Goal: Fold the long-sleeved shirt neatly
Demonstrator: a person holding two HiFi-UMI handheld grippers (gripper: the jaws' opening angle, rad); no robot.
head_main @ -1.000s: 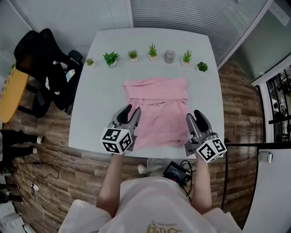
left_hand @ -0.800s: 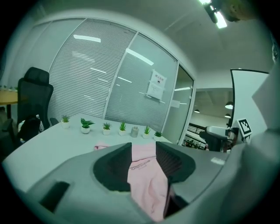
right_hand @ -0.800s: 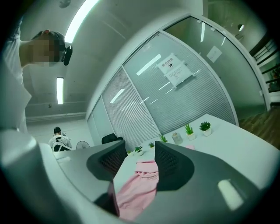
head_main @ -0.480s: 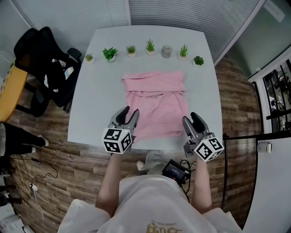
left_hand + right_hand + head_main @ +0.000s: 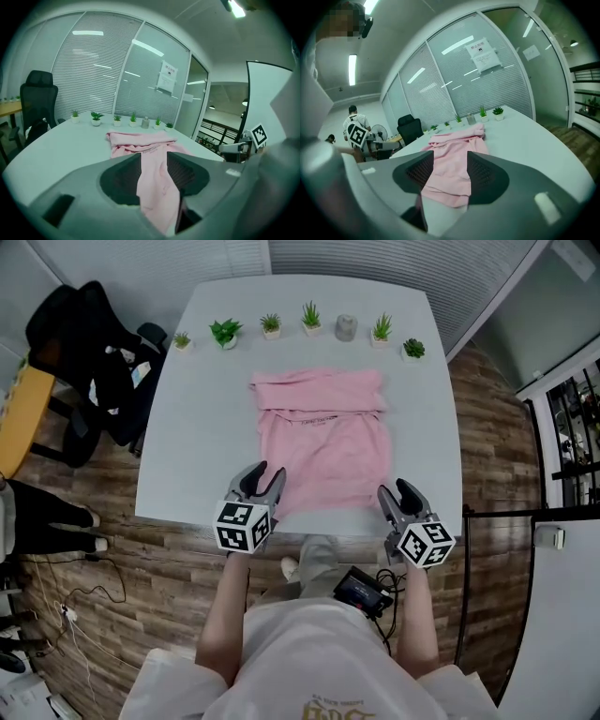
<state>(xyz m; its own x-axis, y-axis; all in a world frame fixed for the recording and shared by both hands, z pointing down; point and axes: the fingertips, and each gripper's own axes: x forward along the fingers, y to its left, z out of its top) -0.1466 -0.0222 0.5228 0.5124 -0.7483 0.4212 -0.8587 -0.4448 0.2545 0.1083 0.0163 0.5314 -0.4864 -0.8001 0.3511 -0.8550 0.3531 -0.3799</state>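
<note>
Ahead of both claws, flat on the white table (image 5: 202, 418), lies the pink long-sleeved shirt (image 5: 323, 442), partly folded. Over the last second I have brought both claws down toward its near hem. Now the left claw (image 5: 262, 472) hangs over the near left corner, jaws partly apart, cloth showing in the gap but not gripped. Just right of the hem, the right claw (image 5: 397, 491) stands wider and empty. Only the right gripper view shows a standing person (image 5: 349, 121). Far beyond the claws, small pots (image 5: 224, 337) each hold a green plant.
</note>
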